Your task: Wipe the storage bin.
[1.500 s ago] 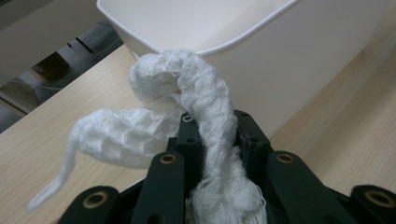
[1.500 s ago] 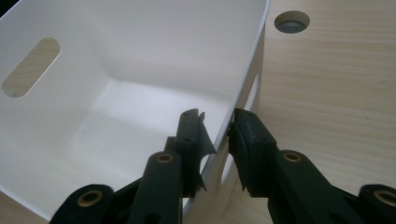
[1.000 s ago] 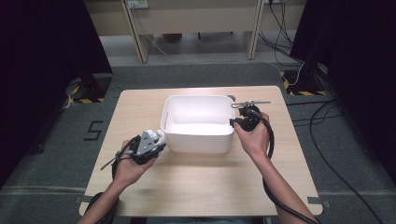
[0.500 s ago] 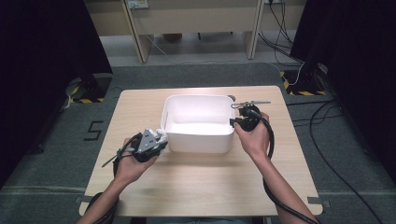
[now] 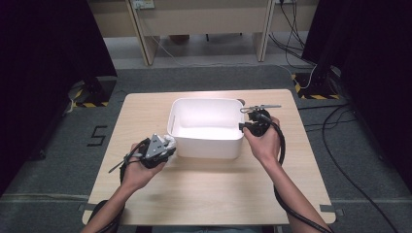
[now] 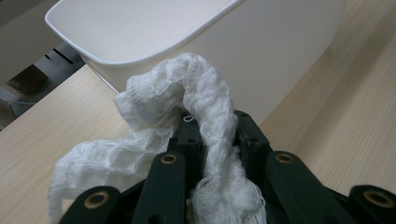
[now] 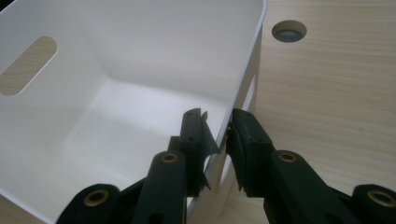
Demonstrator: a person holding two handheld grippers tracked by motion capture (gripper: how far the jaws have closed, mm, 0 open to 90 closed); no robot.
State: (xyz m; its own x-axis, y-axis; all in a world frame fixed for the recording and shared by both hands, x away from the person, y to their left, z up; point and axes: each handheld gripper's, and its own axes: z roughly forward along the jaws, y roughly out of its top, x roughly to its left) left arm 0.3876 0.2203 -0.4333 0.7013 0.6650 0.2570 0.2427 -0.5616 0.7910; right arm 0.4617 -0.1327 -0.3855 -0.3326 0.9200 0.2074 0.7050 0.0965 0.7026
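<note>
Grey carpet and dark curtains ring a pale wooden tabletop (image 5: 209, 189), with desk legs and cables beyond its far edge. On it sits a white plastic bin (image 5: 206, 145), open at the top, with a slot handle in one end wall. The right gripper (image 7: 217, 128) has its fingers (image 7: 247, 140) clamped on the bin's near end wall, one inside and one outside the rim. A round cable hole (image 7: 289, 30) in the wood lies beyond the outer finger. The left gripper (image 6: 217, 135) pinches a white waffle-weave cloth (image 6: 205, 93) between nearly closed fingers (image 6: 189, 140); the cloth arches up ahead of them and droops to one side. Just past the cloth stands the bin's outer wall and corner, close to the fingertips but apart from them.
</note>
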